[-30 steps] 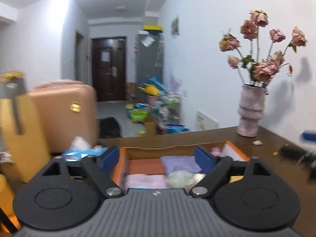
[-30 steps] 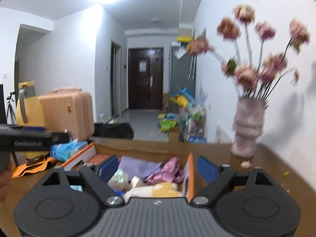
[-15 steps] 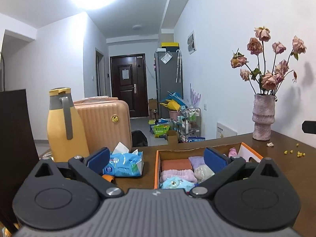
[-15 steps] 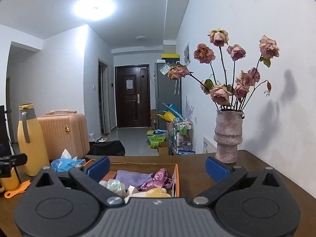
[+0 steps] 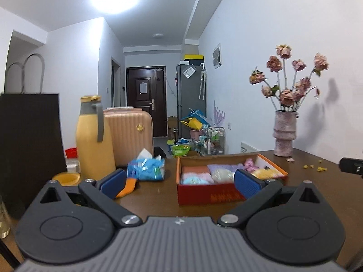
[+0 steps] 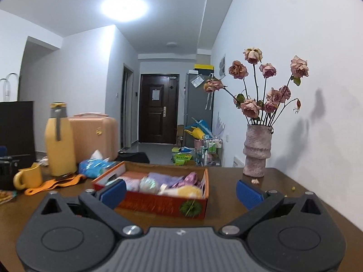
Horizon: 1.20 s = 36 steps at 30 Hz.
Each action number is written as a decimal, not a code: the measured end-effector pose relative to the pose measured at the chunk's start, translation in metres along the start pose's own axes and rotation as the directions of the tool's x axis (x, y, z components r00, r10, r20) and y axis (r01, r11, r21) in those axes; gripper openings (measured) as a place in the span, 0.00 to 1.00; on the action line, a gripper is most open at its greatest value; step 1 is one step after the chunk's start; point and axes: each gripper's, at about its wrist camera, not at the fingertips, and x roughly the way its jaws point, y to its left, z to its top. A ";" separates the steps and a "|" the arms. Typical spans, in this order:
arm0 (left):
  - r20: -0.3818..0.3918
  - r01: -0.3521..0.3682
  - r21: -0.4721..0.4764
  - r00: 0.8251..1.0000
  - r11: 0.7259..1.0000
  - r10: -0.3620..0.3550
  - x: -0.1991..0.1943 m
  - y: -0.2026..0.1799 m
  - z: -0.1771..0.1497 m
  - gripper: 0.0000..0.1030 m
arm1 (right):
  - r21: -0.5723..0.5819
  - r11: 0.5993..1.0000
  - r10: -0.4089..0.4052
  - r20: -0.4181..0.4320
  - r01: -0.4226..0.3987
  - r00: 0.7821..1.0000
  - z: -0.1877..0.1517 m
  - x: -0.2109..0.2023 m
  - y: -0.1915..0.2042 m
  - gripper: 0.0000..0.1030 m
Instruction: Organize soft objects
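Observation:
A red and orange cardboard box [image 5: 211,196] [image 6: 158,202] sits on the brown table, filled with several soft folded pieces in orange, pink, purple, pale green and yellow. My left gripper [image 5: 180,182] is open, held back from the box's near wall, with nothing between its blue pads. My right gripper [image 6: 180,191] is open too, short of the box's near right corner, also empty. An orange cloth [image 5: 127,188] [image 6: 54,183] lies on the table left of the box, close to the left fingertip in the left wrist view.
A blue tissue pack [image 5: 146,168], a yellow jug [image 5: 94,136], a yellow mug [image 6: 28,178] and a dark paper bag [image 5: 29,145] stand left of the box. A vase of dried roses [image 6: 257,150] stands at the back right. Fallen petals [image 5: 314,167] dot the table.
Both grippers have pulled back away from the box, which now looks smaller and lies wholly ahead of the fingers. The jaws of both have spread slightly wider.

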 end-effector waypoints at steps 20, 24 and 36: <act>0.035 -0.101 0.074 0.995 0.992 0.098 -0.125 -0.012 -0.069 1.00 | 0.080 0.997 0.011 -0.031 -0.009 0.999 -0.082 -0.115 0.052 1.00; 0.023 -0.080 0.081 0.997 0.993 0.079 -0.122 -0.013 -0.070 1.00 | 0.086 0.996 0.009 -0.046 -0.005 0.999 -0.080 -0.111 0.050 1.00; 0.016 -0.081 0.065 0.997 0.995 0.080 -0.121 -0.010 -0.071 1.00 | 0.083 0.996 0.020 -0.037 -0.017 0.999 -0.082 -0.111 0.051 1.00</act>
